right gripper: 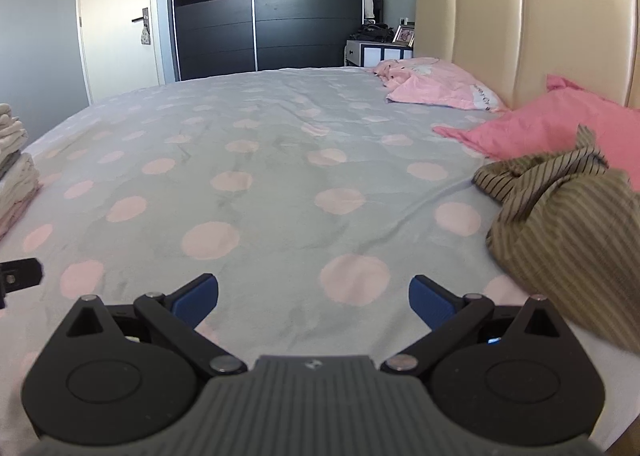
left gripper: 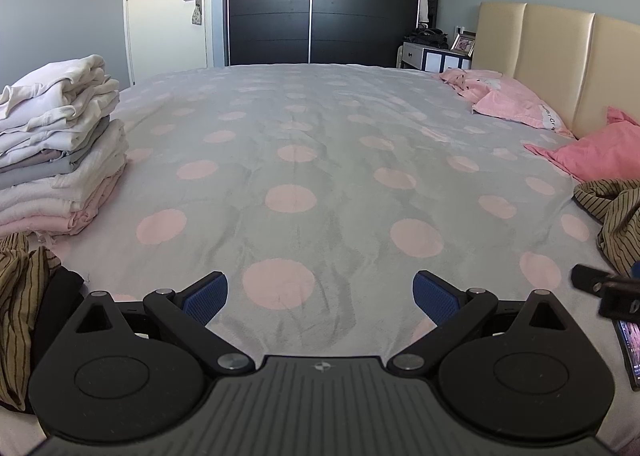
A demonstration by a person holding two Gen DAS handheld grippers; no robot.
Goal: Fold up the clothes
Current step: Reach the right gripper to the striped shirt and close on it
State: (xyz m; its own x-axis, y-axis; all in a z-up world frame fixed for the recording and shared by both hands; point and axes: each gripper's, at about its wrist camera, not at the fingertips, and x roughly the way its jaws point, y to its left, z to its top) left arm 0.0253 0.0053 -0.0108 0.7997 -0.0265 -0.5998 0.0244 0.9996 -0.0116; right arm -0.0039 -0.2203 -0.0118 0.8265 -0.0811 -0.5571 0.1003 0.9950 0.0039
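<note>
My left gripper (left gripper: pixel 320 296) is open low over the grey bedspread (left gripper: pixel 304 128) with pink dots, nothing between its blue pads. My right gripper (right gripper: pixel 313 300) is open too, empty, over the same bedspread (right gripper: pixel 256 160). A crumpled olive striped garment (right gripper: pixel 568 208) lies to the right of the right gripper, and shows at the right edge of the left wrist view as the striped garment (left gripper: pixel 616 212). More brown striped cloth (left gripper: pixel 18 304) lies bunched at the left of the left gripper. A stack of folded clothes (left gripper: pixel 60 144), white, grey and pink, stands at the left bed edge.
Pink pillows (right gripper: pixel 440 88) (right gripper: pixel 560 124) lie against the beige headboard (right gripper: pixel 520 28) on the right. A dark wardrobe (left gripper: pixel 324 0) and a white door (left gripper: pixel 168 4) stand beyond the bed. A phone (left gripper: pixel 632 352) lies at the right edge of the left wrist view.
</note>
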